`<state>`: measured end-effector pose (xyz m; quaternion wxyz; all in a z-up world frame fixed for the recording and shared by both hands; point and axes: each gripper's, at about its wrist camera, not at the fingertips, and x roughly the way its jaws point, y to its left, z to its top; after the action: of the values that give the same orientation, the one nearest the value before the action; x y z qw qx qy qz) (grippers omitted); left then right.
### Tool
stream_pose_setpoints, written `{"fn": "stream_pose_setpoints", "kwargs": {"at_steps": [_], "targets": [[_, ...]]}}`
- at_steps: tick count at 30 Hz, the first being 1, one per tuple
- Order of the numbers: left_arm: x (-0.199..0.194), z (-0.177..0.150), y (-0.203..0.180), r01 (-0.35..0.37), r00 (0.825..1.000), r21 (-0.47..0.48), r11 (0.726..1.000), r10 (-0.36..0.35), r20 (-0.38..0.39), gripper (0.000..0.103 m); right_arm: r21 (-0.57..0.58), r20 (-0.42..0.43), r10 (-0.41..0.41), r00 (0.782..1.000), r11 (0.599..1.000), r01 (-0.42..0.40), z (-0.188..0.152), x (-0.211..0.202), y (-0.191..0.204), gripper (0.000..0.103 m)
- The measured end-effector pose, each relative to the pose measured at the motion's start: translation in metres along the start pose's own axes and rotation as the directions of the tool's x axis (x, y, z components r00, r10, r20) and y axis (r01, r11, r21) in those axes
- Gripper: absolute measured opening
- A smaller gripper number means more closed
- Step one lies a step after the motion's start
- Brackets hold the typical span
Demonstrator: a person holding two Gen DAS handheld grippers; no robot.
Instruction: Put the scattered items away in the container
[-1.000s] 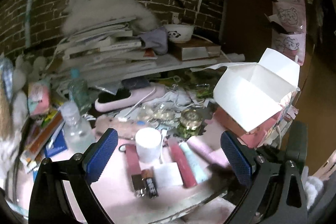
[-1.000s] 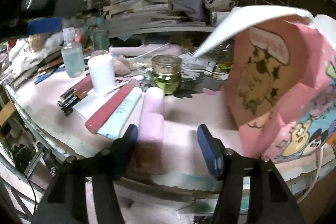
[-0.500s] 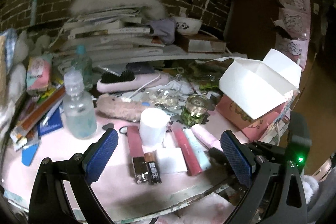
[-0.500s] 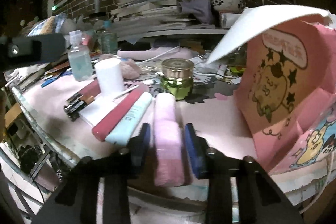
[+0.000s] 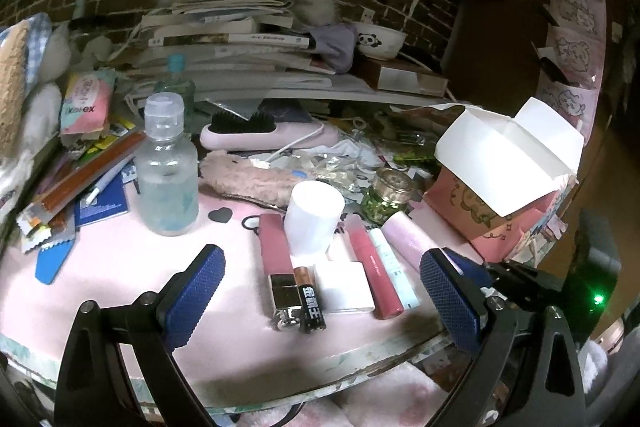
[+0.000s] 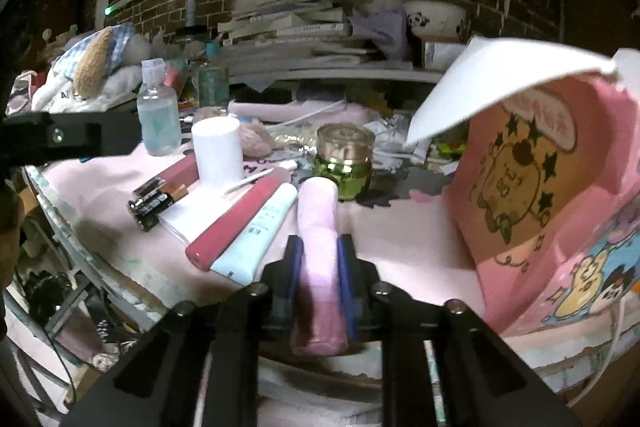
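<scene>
The right gripper [image 6: 319, 269] has its blue fingers [image 6: 293, 267] clamped on a pink tube [image 6: 320, 247], one pad pressed to each side near the tube's darker near end. The jaws have just been closing onto it. The tube lies on the pink tabletop [image 6: 400, 243] and points straight ahead from the fingers, its far tip just short of a green jar [image 6: 344, 163] with a gold lid. Just left of the fingers lie a pale blue tube [image 6: 260, 231] and a red tube [image 6: 236, 223], side by side and touching. Beyond those stand a white cup [image 6: 218, 151] and a battery [image 6: 154, 203]. To the right of the fingers sits the pink box [image 6: 560, 195], its white flap raised.

The left gripper [image 5: 322, 287] is released, its fingers [image 5: 196, 291] spread wide with nothing held. They frame the battery [image 5: 310, 301], a white pad [image 5: 346, 287] and the red tube [image 5: 372, 271]. Ahead and left of the left finger stands a clear bottle [image 5: 166, 167]. The box [image 5: 504, 163] is ahead and to the right of the right finger.
</scene>
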<state>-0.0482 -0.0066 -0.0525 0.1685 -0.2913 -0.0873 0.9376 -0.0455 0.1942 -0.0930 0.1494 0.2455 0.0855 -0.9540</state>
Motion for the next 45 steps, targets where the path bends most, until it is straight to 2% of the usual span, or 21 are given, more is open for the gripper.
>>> {"fn": "stream_pose_setpoints", "kwargs": {"at_steps": [3,8,16,17,18,20,21,25,26,27,29,30,35,40,45], "targets": [[-0.002,-0.001,0.003,0.001,1.000,-0.014,1.000,-0.001,0.005,0.098,-0.014,0.015,-0.010,1.000,1.000,0.010,0.004,-0.003,0.003,0.009],[-0.006,-0.003,0.007,-0.001,1.000,-0.027,1.000,0.001,0.009,0.098,-0.024,-0.031,-0.019,0.999,1.000,0.018,0.004,0.004,0.004,0.011],[-0.006,-0.003,0.009,0.001,1.000,-0.032,0.999,-0.001,0.010,0.098,-0.019,-0.045,-0.032,0.998,0.999,0.032,-0.001,0.008,0.004,0.021],[-0.006,-0.003,0.009,0.001,1.000,-0.030,1.000,-0.001,0.008,0.098,-0.038,-0.037,-0.058,0.998,0.998,0.056,-0.002,0.008,0.005,0.028],[-0.006,-0.003,0.008,0.003,1.000,-0.029,1.000,-0.002,0.008,0.098,-0.054,-0.026,-0.086,0.996,0.995,0.085,-0.002,0.007,0.007,0.039],[-0.005,-0.002,0.008,0.006,1.000,-0.031,1.000,-0.006,0.006,0.098,-0.067,-0.005,-0.125,0.992,0.990,0.124,-0.003,0.006,0.004,0.053],[-0.005,-0.002,0.008,0.007,1.000,-0.032,0.999,-0.006,0.006,0.098,-0.056,-0.009,-0.111,0.994,0.992,0.111,-0.003,0.007,0.001,0.053],[-0.004,-0.002,0.008,0.004,1.000,-0.033,0.999,-0.004,0.008,0.098,0.087,-0.049,0.007,0.999,0.996,-0.003,-0.004,0.010,-0.023,0.052],[-0.004,-0.002,0.009,0.005,1.000,-0.035,0.999,-0.004,0.008,0.098,0.091,-0.044,0.016,0.999,0.996,-0.012,-0.004,0.010,-0.024,0.042],[-0.003,-0.001,0.009,0.005,1.000,-0.039,0.999,-0.005,0.009,0.098,0.078,-0.034,0.026,0.999,0.997,-0.023,-0.006,0.008,-0.022,0.026],[-0.003,-0.001,0.009,0.006,1.000,-0.048,0.999,-0.006,0.010,0.098,0.049,-0.011,0.036,0.999,0.998,-0.035,-0.009,0.004,-0.013,0.012],[-0.003,-0.001,0.009,0.007,1.000,-0.049,0.999,-0.007,0.010,0.098,0.041,-0.007,0.038,0.999,0.998,-0.038,-0.010,0.004,-0.010,0.010],[-0.003,-0.001,0.010,0.004,1.000,-0.052,0.999,-0.003,0.013,0.098,0.101,0.002,0.079,0.997,0.992,-0.079,-0.011,0.003,-0.017,0.009],[-0.003,-0.002,0.010,-0.001,1.000,-0.055,0.998,0.002,0.013,0.098,0.099,0.010,0.079,0.997,0.992,-0.079,-0.011,0.003,-0.015,0.009],[-0.006,-0.003,0.016,-0.010,1.000,-0.067,0.998,0.011,0.014,0.098,0.060,0.064,0.054,0.996,0.996,-0.058,-0.002,-0.005,-0.008,0.009]]}}
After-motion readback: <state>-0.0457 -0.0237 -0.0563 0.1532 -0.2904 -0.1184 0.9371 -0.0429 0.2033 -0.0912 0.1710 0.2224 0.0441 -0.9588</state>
